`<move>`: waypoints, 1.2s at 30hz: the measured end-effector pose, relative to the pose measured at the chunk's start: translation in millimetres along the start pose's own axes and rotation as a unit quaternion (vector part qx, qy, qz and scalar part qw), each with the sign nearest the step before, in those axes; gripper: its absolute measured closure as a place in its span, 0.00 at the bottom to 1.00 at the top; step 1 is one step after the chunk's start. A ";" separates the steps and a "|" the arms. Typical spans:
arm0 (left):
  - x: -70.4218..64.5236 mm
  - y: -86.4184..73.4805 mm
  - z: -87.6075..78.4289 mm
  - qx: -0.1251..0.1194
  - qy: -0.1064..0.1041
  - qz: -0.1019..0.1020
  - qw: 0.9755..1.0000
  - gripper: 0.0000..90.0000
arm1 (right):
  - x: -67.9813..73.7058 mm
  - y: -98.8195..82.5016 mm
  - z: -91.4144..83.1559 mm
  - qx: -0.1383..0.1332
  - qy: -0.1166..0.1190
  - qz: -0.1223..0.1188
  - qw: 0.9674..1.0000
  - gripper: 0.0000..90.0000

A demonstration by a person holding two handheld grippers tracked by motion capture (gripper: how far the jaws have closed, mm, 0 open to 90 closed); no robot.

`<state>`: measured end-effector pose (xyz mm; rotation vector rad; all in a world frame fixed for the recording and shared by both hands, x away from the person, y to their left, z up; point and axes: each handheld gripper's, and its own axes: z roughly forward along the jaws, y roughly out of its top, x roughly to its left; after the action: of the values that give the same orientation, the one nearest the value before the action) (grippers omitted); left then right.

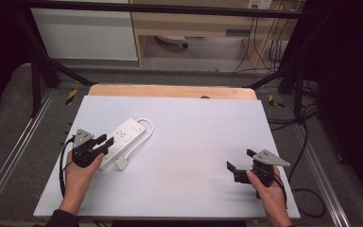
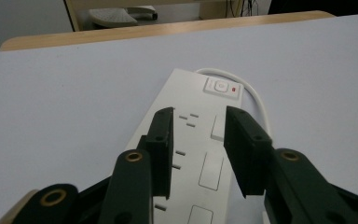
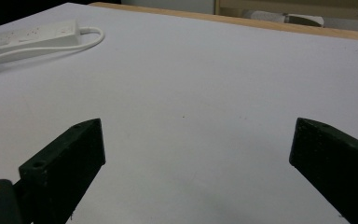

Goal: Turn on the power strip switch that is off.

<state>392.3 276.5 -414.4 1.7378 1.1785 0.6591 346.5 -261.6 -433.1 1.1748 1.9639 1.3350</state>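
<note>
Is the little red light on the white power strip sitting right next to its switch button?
Yes, in the left gripper view the red light sits just beside the switch button on the power strip.

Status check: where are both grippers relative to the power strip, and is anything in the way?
Left gripper over the power strip, jaws straddling it, no grip seen. Right gripper open, apart, over bare table. Cord loops beside strip; nothing blocking.

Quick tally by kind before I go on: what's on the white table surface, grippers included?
Power strip, white, with its cable and plug: 1
Handheld grippers: 2, the left gripper over the strip's near end and the right gripper over bare table
Total: 3
</note>
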 end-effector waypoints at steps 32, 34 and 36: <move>-0.7 -4.4 14.5 0.040 -0.023 0.004 0.999 1.00 | 0.0 0.9 -0.5 -0.001 -0.001 -0.001 1.000 0.04; -1.1 -4.8 16.5 0.045 -0.024 0.006 0.999 1.00 | 0.0 0.9 -0.7 -0.001 -0.001 -0.001 1.000 0.04; -1.4 -4.9 18.4 0.049 -0.027 0.008 0.998 1.00 | 0.0 0.9 -0.9 -0.001 0.000 -0.002 1.000 0.04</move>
<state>404.5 268.8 -426.9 1.8363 1.1785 0.5694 346.2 -261.8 -431.9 1.1704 1.9624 1.3347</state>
